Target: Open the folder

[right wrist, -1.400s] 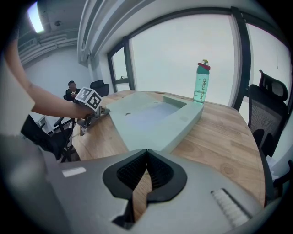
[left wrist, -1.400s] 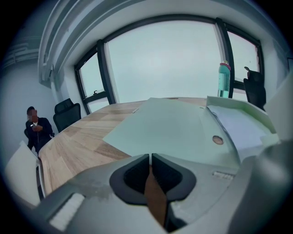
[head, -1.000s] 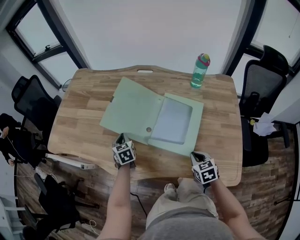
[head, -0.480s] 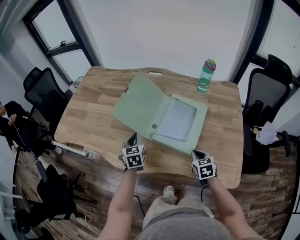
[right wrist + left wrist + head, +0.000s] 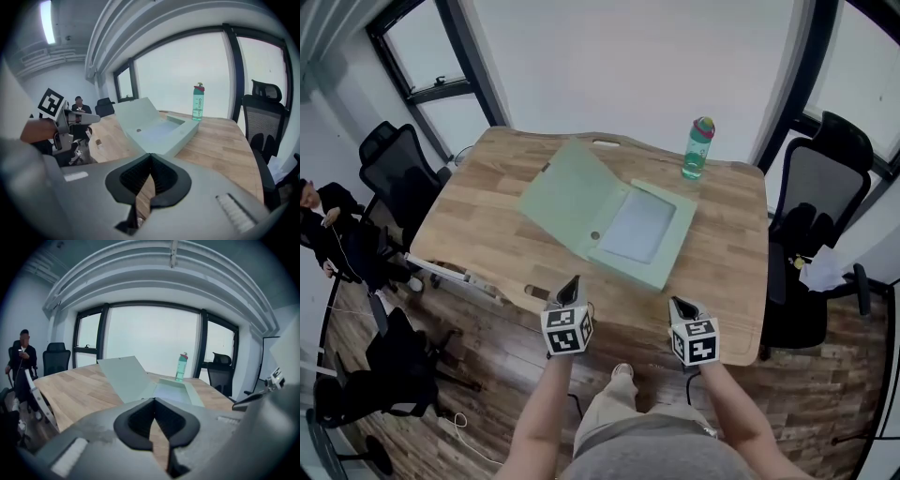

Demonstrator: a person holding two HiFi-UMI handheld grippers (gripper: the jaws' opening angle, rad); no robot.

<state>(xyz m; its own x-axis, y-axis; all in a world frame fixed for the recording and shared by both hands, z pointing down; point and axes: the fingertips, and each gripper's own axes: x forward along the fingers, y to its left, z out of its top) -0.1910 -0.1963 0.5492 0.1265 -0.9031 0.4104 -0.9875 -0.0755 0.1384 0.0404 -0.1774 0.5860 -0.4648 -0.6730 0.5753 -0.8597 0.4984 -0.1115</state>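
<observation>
The pale green box folder (image 5: 642,230) lies open on the wooden table (image 5: 487,216), its lid (image 5: 572,202) leaning up and to the left. Both grippers hang in front of the table's near edge, apart from the folder. My left gripper (image 5: 570,284) is shut with nothing in it, and my right gripper (image 5: 680,307) is shut and empty too. The left gripper view looks past its closed jaws (image 5: 154,401) to the folder (image 5: 168,391). In the right gripper view the folder (image 5: 161,129) lies beyond the closed jaws (image 5: 151,157).
A teal water bottle (image 5: 697,148) stands at the table's far right. Black office chairs stand at the left (image 5: 403,178) and the right (image 5: 820,169). A person (image 5: 323,211) sits at the far left. Crumpled paper (image 5: 820,272) lies on a right-hand seat.
Both grippers have drawn back from the folder and risen, the left one farther; they now hang off the table's near edge. The folder stays open.
</observation>
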